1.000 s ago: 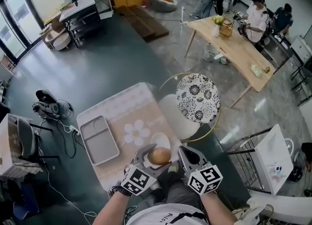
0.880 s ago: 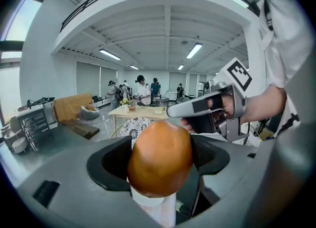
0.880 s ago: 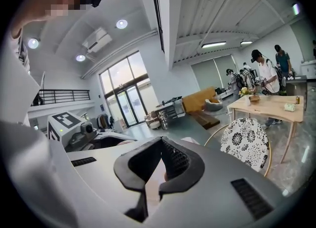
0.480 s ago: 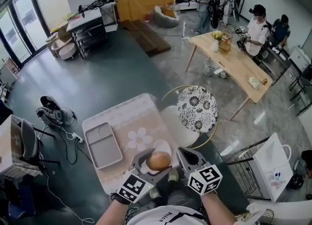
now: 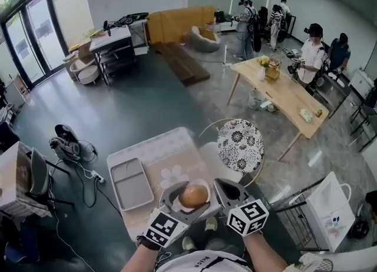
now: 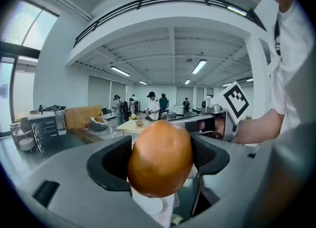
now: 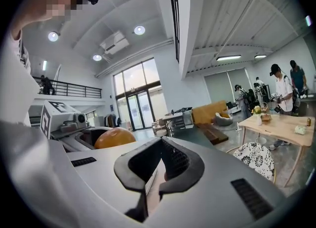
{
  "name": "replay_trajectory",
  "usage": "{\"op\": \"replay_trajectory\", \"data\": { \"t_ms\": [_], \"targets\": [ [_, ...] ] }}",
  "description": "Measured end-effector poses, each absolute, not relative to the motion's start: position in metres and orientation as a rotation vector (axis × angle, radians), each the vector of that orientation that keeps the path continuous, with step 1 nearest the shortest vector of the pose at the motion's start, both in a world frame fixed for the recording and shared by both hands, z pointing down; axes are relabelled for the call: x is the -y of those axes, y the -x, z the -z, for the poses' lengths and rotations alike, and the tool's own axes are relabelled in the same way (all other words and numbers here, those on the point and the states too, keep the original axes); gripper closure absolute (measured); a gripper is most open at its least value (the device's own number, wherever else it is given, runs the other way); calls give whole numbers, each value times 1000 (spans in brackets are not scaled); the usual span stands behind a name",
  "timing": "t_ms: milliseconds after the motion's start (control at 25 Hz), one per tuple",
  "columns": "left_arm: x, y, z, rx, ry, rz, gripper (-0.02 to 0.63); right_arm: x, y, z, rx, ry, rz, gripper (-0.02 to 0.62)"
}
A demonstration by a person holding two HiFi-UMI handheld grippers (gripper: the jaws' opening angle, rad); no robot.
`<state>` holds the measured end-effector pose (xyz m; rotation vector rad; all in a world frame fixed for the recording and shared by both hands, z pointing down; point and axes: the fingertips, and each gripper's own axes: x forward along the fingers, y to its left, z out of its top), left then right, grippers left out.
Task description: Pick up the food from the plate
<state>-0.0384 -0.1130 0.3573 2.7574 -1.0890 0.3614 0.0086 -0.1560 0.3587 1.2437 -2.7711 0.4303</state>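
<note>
1. Glossy grey floor (image 5: 118,100) (a big open hall); table (image 5: 158,152) under a pale flowered cloth.
2. Rectangular grey tray (image 5: 132,183); round white plate (image 5: 204,183).
3. Left gripper (image 5: 192,193) clamps the smooth, rounded brown food (image 5: 194,196) over the plate; right gripper (image 5: 227,192) is closed on nothing.

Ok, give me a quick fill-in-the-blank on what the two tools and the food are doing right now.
Of the left tool and right tool, the ____ one grips the round orange-brown bun. The right tool holds ____. The bun hangs above a round white ____ on the floral tablecloth.
Missing: left; nothing; plate.
</note>
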Motion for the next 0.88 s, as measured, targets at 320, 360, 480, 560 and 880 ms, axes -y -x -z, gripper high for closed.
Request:
{"op": "replay_trajectory", "data": {
  "t_ms": [320, 360, 480, 560, 880],
  "targets": [
    [107, 52, -350, 1134, -2750, -334, 238, 149, 1, -351, 2764, -1234, -383, 581],
    [106, 53, -351, 1142, -2752, -342, 238, 149, 3, -352, 2763, -1230, -381, 581],
    [105, 53, -353, 1150, -2756, -350, 238, 146, 5, -353, 2761, -1220, -373, 581],
    [104, 52, -353, 1148, -2753, -344, 238, 144, 6, -353, 2760, -1216, -368, 581],
    [101, 55, -355, 1161, -2742, -341, 238, 141, 10, -353, 2758, -1202, -349, 581]
  ]
}}
